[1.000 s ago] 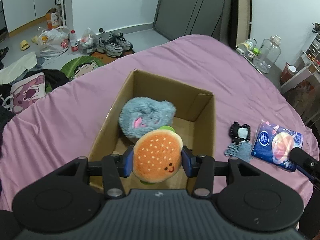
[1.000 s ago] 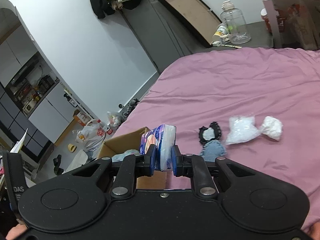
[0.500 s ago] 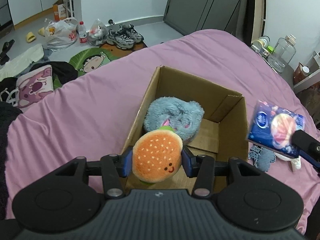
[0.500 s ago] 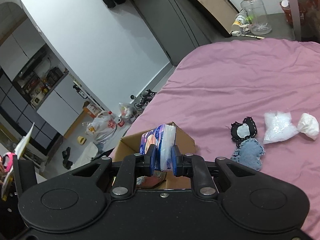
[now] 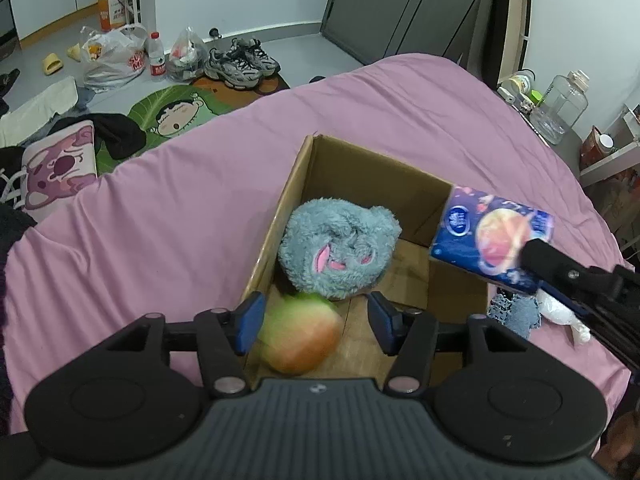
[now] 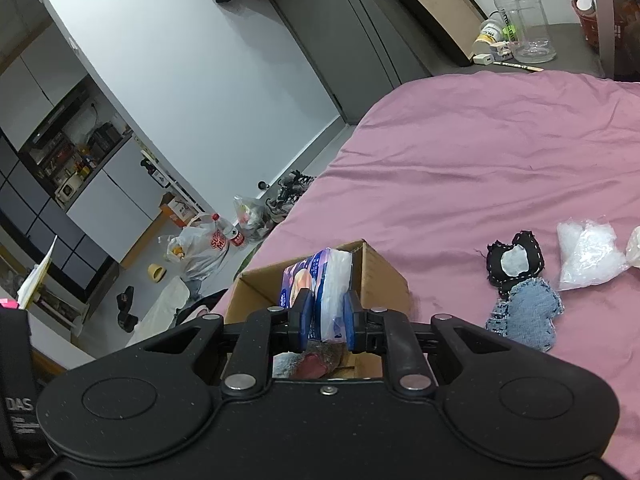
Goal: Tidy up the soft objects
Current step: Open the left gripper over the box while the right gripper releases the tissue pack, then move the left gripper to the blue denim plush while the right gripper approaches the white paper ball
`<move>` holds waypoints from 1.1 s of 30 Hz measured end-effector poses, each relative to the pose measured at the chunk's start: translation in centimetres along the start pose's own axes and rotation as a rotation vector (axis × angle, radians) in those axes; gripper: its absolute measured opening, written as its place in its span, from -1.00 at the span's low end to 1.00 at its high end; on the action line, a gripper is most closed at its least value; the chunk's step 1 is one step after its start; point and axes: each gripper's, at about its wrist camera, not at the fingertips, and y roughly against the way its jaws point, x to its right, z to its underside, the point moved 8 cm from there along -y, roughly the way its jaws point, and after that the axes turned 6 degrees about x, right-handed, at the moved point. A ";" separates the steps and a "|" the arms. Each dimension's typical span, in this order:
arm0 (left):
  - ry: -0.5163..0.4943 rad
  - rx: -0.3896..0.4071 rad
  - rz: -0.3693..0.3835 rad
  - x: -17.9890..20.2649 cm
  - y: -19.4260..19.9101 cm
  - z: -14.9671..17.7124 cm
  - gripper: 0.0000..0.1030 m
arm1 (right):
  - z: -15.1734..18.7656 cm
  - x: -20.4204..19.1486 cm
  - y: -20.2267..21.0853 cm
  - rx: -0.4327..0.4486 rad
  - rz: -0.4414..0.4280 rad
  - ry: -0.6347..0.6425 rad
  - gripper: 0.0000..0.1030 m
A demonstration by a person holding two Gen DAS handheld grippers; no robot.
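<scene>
An open cardboard box sits on the pink bed. A grey-blue plush lies inside it. My left gripper is open above the box's near end, and the burger plush is blurred below it, falling into the box. My right gripper is shut on a blue tissue pack, held over the box's right wall; the pack also shows in the left wrist view. The box shows in the right wrist view.
A black fabric patch, a denim patch and a clear plastic bag lie on the bed right of the box. The floor beyond the bed holds shoes, bags and a bottle. A large water jug stands at the far right.
My left gripper opened and let go of the burger plush, which drops into the box. My right gripper carried the tissue pack leftward over the box.
</scene>
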 end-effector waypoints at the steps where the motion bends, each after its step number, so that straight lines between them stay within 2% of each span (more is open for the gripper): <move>1: -0.006 0.002 -0.002 0.1 0.1 0.0 0.14 | 0.0 0.1 0.1 0.001 0.006 0.003 -0.66; 5: -0.023 0.002 -0.021 0.5 0.2 0.2 0.17 | -0.2 0.6 0.6 0.006 0.021 -0.014 -0.47; 9: -0.014 -0.004 -0.036 0.9 0.6 0.4 0.21 | -0.8 0.9 1.7 0.024 0.003 -0.032 -0.13; 14: -0.039 0.021 -0.050 1.8 1.8 0.3 0.44 | -1.4 1.8 3.2 0.040 0.014 -0.028 0.07; 16: -0.043 0.031 -0.045 2.3 2.1 0.3 0.51 | -1.5 2.3 3.8 0.043 0.028 -0.018 0.24; 19: -0.045 0.050 -0.044 2.9 2.7 0.3 0.58 | -1.7 2.9 4.8 0.048 0.034 0.001 0.33; 23: -0.071 0.065 -0.051 4.1 3.2 0.3 0.59 | -2.1 4.2 6.1 0.061 0.058 0.012 0.41; 33: -0.117 0.106 -0.023 7.8 4.8 1.1 0.61 | -2.9 6.6 9.2 0.107 0.092 0.045 0.76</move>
